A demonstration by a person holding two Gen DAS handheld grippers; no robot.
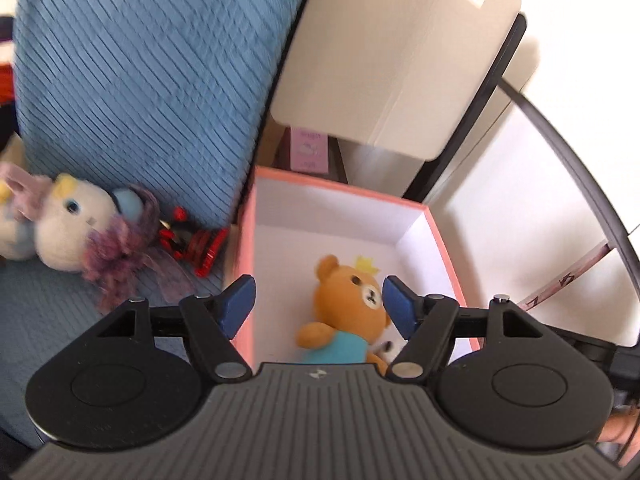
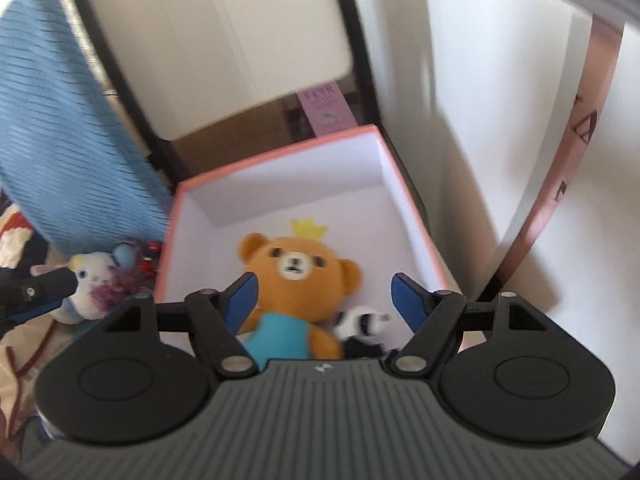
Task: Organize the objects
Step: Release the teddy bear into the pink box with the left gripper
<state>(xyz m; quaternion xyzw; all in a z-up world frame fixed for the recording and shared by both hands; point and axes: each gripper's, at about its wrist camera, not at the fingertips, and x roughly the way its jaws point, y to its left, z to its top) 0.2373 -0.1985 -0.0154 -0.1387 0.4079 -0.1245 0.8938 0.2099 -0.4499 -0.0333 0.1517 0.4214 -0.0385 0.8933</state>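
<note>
Pink-rimmed box [image 1: 436, 216] is lying under my left gripper [image 1: 319, 304], whose fingers are spread and empty above the bear [image 1: 348, 312] already inside, while the white doll [image 1: 68, 220] is waiting outside on the blue cushion [image 1: 140, 80], probably next. From my right gripper [image 2: 323, 300], likewise parted and holding nothing, I am seeing the bear [image 2: 296, 276] resting face-up beside a small black-and-white toy [image 2: 362, 322], so both look stowed.

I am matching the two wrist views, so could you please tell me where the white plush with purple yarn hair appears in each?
Left wrist view: the white plush lies at the left edge on the blue cushion, left of the pink box.
Right wrist view: the same plush is small at lower left, again left of the box.
Shared landmark: the orange bear inside the pink box.
</note>
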